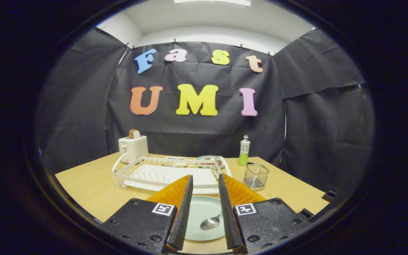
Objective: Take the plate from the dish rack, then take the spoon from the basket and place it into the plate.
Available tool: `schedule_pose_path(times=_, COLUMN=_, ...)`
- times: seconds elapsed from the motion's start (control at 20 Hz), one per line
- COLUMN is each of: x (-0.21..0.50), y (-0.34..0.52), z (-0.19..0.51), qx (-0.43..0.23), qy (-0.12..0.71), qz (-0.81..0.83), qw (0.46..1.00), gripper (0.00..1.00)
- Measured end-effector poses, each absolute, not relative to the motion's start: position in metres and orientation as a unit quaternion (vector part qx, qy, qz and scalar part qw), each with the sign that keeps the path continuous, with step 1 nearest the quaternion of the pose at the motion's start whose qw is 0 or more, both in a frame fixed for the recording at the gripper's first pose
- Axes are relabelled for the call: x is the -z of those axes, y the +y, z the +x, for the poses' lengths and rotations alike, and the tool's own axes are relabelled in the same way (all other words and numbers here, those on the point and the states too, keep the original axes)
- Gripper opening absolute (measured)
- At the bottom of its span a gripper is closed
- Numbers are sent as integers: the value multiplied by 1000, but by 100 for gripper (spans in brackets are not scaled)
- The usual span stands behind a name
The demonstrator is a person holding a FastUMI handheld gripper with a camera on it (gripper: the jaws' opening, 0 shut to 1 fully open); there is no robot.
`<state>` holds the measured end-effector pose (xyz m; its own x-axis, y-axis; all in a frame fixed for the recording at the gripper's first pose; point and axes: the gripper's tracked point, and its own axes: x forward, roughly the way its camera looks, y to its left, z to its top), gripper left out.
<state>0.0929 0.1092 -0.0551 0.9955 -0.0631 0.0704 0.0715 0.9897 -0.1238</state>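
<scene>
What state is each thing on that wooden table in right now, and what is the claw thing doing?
Pale green round plate: flat on the table, out of the rack.
Metal spoon: lying in the plate.
White wire dish rack: looks empty in front.
Wire mesh basket: upright, looks empty.
White toaster: toast sticking up.
Green-capped clear bottle: upright.
Gripper: open, holding nothing, fingers either side of the plate.

From my feed, the spoon's (211, 222) handle vanishes behind the right finger (227, 212), both fingers cover the plate's (202, 212) sides, and the dishes (209, 161) beyond the dish rack (165, 175) are too small to identify.

Gripper (205, 184) with ribbed fingers parted, black screwed body plates, square black-and-white markers, translucent orange side panels
</scene>
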Motion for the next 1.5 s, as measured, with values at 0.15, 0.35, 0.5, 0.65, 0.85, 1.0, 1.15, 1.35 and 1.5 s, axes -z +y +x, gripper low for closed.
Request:
schedule_pose_path(times=0.15, x=45, y=118, z=80, qx=24, qy=-49, qz=-83, qw=995, gripper=58)
schedule_pose_path(times=0.35, x=47, y=128, z=65, qx=6, qy=-39, qz=-78, qw=996, gripper=80)
schedule_pose_path(times=0.5, x=52, y=132, z=60, qx=-6, qy=-15, qz=-73, qw=997, gripper=96)
schedule_pose_path(times=0.65, x=42, y=128, z=51, qx=-12, qy=-9, qz=-52, qw=999, gripper=100)
schedule_pose_path(times=0.85, x=24, y=115, z=38, qx=-7, qy=-5, qz=-34, qw=999, gripper=100)
schedule_pose_path(times=1.0, x=9, y=103, z=24, qx=-3, qy=-17, qz=-32, qw=999, gripper=100)
schedule_pose_path(times=1.15, x=-2, y=98, z=9, qx=-8, qy=-21, qz=-33, qw=999, gripper=100)
schedule_pose_path(times=1.35, x=-12, y=92, z=-6, qx=-4, qy=-33, qz=-26, qw=999, gripper=100)
schedule_pose_path(times=1.5, x=-13, y=92, z=-9, qx=-4, qy=-36, qz=-29, qw=999, gripper=100)
